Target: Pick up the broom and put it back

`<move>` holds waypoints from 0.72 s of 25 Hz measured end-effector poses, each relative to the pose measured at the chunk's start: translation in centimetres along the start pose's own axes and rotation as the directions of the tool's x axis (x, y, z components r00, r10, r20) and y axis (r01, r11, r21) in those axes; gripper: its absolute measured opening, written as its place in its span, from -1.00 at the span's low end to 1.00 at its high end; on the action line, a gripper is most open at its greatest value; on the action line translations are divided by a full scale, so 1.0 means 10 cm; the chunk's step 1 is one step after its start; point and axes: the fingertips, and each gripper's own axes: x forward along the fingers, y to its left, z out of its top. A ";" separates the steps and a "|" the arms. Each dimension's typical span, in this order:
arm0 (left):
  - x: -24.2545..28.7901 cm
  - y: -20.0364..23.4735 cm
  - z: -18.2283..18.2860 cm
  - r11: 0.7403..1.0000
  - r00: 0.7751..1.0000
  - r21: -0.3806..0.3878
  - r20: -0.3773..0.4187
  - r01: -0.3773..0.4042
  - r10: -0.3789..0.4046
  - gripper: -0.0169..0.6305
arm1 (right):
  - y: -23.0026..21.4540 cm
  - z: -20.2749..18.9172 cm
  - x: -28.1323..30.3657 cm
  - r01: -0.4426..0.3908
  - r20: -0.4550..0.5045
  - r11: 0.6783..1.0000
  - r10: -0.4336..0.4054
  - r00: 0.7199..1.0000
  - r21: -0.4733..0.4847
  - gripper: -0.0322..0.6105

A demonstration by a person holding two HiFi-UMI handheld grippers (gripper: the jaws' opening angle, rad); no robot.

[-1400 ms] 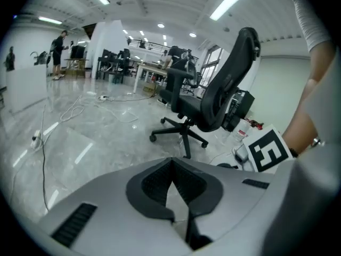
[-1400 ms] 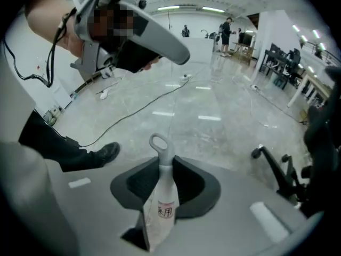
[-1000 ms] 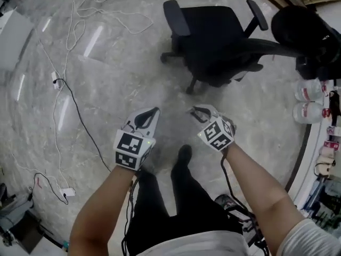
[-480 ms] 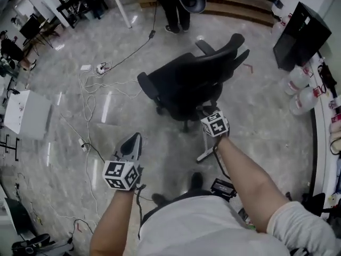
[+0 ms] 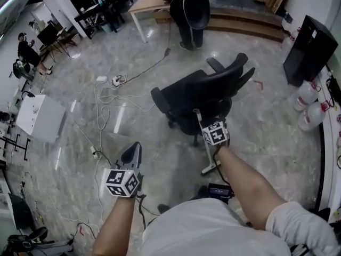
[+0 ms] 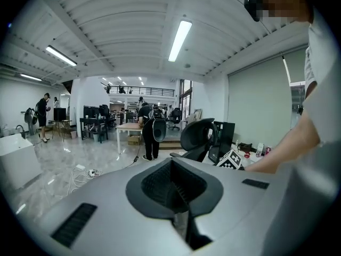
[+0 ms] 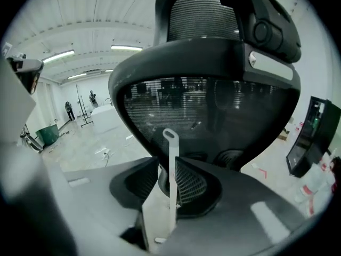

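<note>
The right gripper [image 7: 167, 169] clamps the white broom [image 5: 205, 152], jaws just easing wider; the left gripper [image 5: 133, 150] is closed, empty; office chair [image 5: 184, 92] at 12 o'clock

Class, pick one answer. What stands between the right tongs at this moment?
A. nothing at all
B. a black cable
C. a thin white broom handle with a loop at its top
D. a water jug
C: in the right gripper view the broom handle stands upright between the pads of the right tongs, whose jaws have just been opening slightly, with the black office chair behind it.
</note>
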 end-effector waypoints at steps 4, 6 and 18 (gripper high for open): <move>-0.11 0.05 0.10 1.000 1.000 -0.011 0.022 0.015 -0.015 -0.93 | 0.29 0.34 -0.29 -0.033 0.072 0.999 0.031 0.997 0.019 -0.61; -0.19 0.04 0.16 0.999 0.998 -0.018 0.046 0.038 -0.037 -0.93 | 0.55 0.62 -0.57 -0.051 0.125 0.999 0.051 0.991 -0.004 -0.65; -1.36 0.26 0.90 0.990 0.972 -0.022 0.196 0.137 -0.130 -0.93 | 3.44 2.18 -2.47 -0.277 0.404 0.929 0.358 0.842 -0.246 -0.88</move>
